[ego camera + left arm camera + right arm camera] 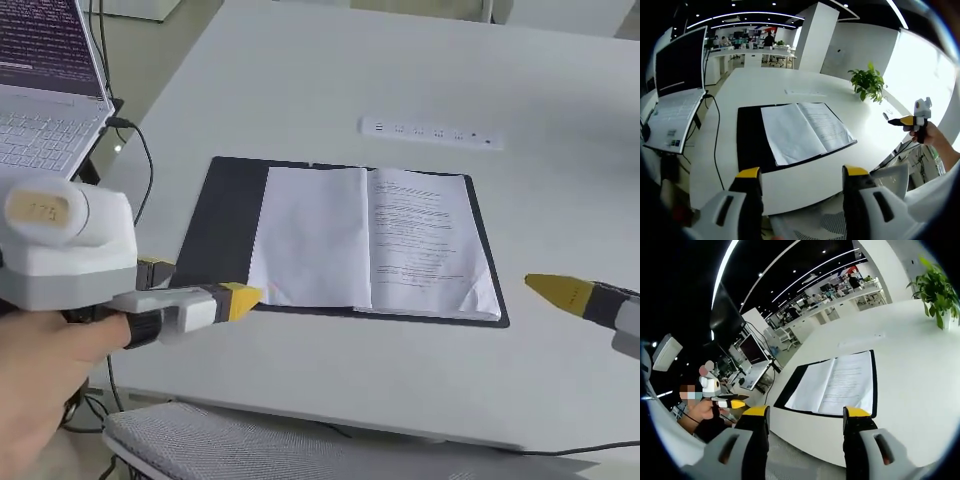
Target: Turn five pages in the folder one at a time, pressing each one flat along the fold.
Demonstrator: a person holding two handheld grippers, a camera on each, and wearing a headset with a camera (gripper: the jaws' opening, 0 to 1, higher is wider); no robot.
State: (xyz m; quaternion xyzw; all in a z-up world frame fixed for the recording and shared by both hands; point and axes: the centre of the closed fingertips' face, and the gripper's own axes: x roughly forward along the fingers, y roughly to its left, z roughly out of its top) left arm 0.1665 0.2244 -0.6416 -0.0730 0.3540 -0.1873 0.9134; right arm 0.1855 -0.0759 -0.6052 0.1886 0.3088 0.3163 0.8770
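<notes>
Lying open and flat on the smooth white tabletop [300, 70]: black matte folder [225, 225], rectangular. Left page [310, 235] blank white; right page [420, 235] printed, lines too small to read. Left gripper [801, 172]: yellow-tipped fingers spread wide, holding nothing, just off the folder's near-left corner. Right gripper [806, 411]: fingers likewise spread, empty, near-right, apart from the folder. Far side: long white power strip [430, 132]. Far left: open silver laptop [45, 110], screen text illegible.
</notes>
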